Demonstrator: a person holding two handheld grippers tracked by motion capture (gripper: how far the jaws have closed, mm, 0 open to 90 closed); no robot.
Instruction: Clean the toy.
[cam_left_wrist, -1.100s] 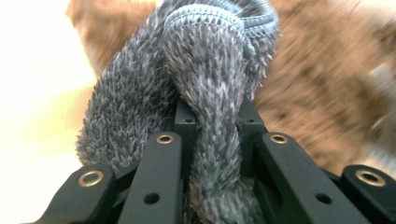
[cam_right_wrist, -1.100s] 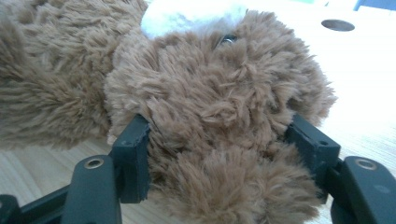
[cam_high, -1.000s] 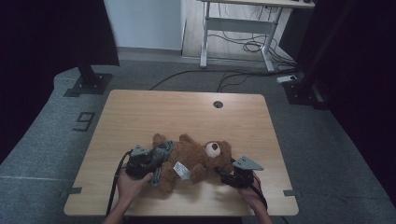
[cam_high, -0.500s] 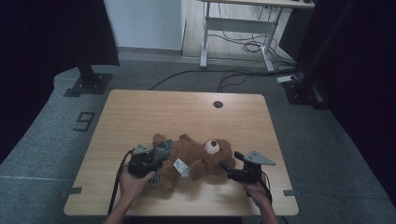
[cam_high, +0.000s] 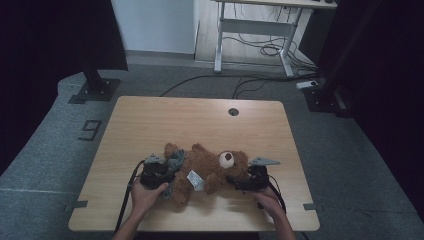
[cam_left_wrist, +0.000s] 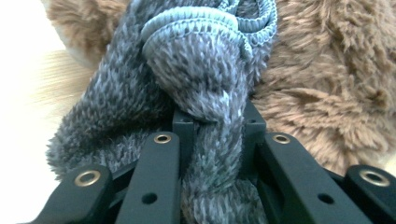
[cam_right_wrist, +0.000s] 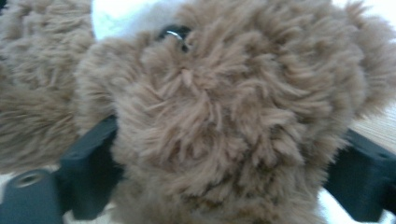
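Brown teddy (cam_high: 207, 167) lying on its back near front edge of wooden table (cam_high: 200, 120), head toward right, white tag (cam_high: 194, 179) on belly. Grey knit sock (cam_left_wrist: 187, 93) bunched over teddy's leg at left. Left gripper (cam_high: 156, 172) pressed together, pinching sock fabric between its jaws, as seen in left gripper view. Right gripper (cam_high: 240, 181) just beside teddy's head, jaws just been opening, now spread wide; in right gripper view head (cam_right_wrist: 233, 126) sits between them, pads not clearly pressing fur. Hands coming in from bottom edge, one on each gripper.
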